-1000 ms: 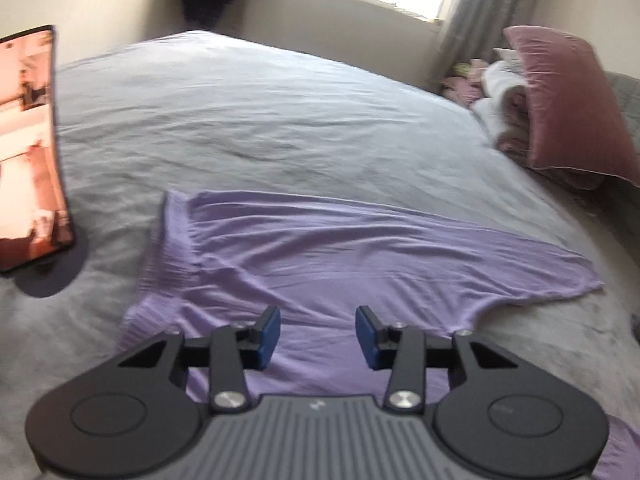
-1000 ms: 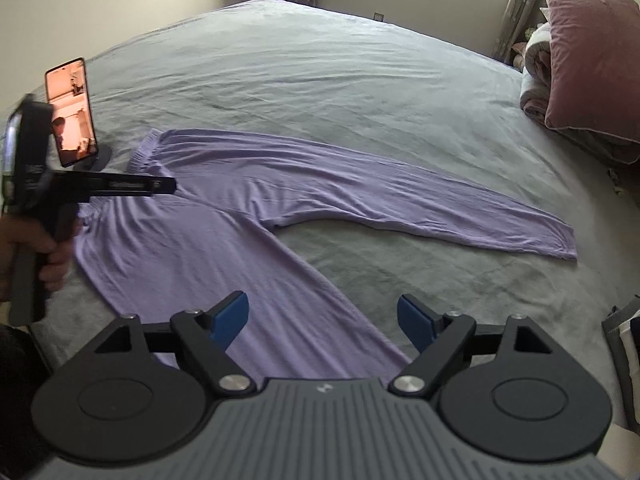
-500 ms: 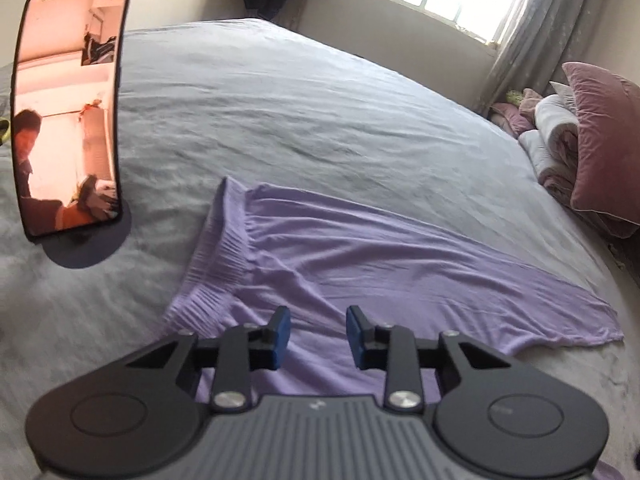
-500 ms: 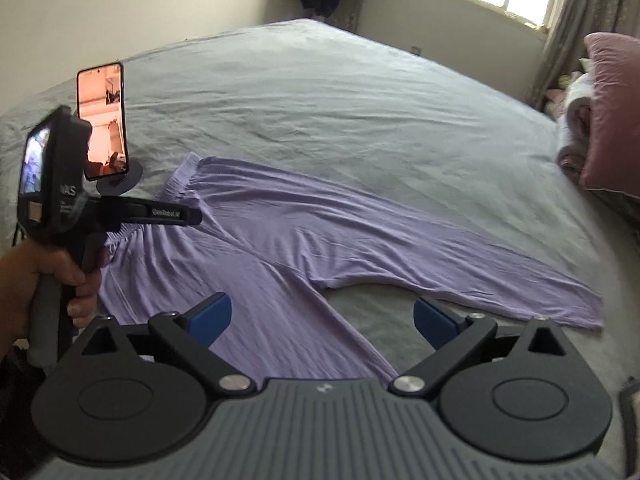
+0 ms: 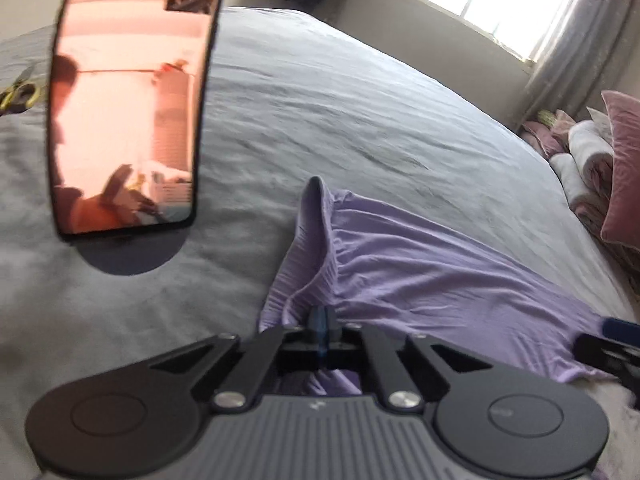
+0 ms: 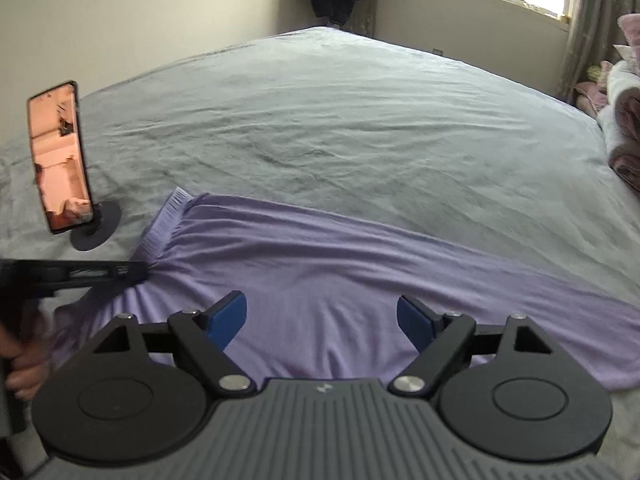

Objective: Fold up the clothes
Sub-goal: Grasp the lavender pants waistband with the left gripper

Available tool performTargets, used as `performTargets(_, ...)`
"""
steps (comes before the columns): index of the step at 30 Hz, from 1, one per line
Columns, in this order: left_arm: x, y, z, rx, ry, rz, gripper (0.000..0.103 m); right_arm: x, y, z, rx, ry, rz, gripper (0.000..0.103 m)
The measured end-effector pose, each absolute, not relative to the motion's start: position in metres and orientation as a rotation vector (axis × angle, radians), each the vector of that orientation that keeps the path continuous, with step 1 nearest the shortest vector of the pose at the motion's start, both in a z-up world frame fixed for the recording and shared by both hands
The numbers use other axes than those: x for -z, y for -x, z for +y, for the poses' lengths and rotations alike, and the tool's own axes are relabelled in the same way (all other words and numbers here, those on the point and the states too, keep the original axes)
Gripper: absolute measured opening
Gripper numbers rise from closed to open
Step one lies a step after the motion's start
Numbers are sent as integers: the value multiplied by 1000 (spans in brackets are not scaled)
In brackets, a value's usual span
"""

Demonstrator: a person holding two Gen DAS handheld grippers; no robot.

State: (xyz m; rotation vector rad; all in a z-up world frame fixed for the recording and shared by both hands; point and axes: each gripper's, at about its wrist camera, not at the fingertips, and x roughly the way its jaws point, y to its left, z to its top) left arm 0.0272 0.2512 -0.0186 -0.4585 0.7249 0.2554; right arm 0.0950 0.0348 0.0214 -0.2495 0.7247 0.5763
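Observation:
Purple pants [image 5: 420,272] lie spread on the grey bed, waistband [image 5: 310,240] toward the phone and legs running off to the right. My left gripper [image 5: 319,320] is shut on the waistband, and the cloth bunches up into its blue pads. The right wrist view shows the same grip from the side, with the left gripper [image 6: 136,272] at the gathered waistband [image 6: 164,224]. My right gripper [image 6: 322,320] hovers low over the seat of the pants [image 6: 340,264]. Its jaws stand wide and are closing, with only flat cloth beneath them. One of its fingertips [image 5: 620,325] shows at the right edge.
A phone on a round stand [image 5: 128,100] stands close to the left of the waistband, also the phone [image 6: 60,160] in the right wrist view. Pink pillows and rolled blankets [image 5: 600,168] pile at the far right. The grey bedspread [image 6: 340,120] stretches back to the window wall.
My left jaws have shut on the waistband, lifting a ridge of it, and the gripper has shifted toward the phone. My right gripper has moved in low over the pants.

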Motion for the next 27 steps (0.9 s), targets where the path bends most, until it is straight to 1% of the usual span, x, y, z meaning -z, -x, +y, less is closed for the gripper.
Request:
performTargets(5, 8, -17, 240, -204, 401, 694, 3, -9, -123, 59, -640, 314, 708, 85)
performTargets(8, 12, -18, 237, -195, 388, 721, 3, -3, -135, 76, -691, 362, 691, 87)
performTargets(16, 17, -22, 239, -197, 401, 766, 3, 12, -162, 114, -785, 515, 653, 88)
performTargets(22, 22, -27, 242, -199, 438, 781, 3, 29, -194, 117, -757, 488, 722, 87)
performTargets(26, 23, -28, 242, -204, 444, 785, 3, 39, -207, 109, -766, 407, 781, 87)
performTargets(27, 23, -29, 242, -206, 442, 786, 3, 40, -209, 107, -769, 386, 795, 86)
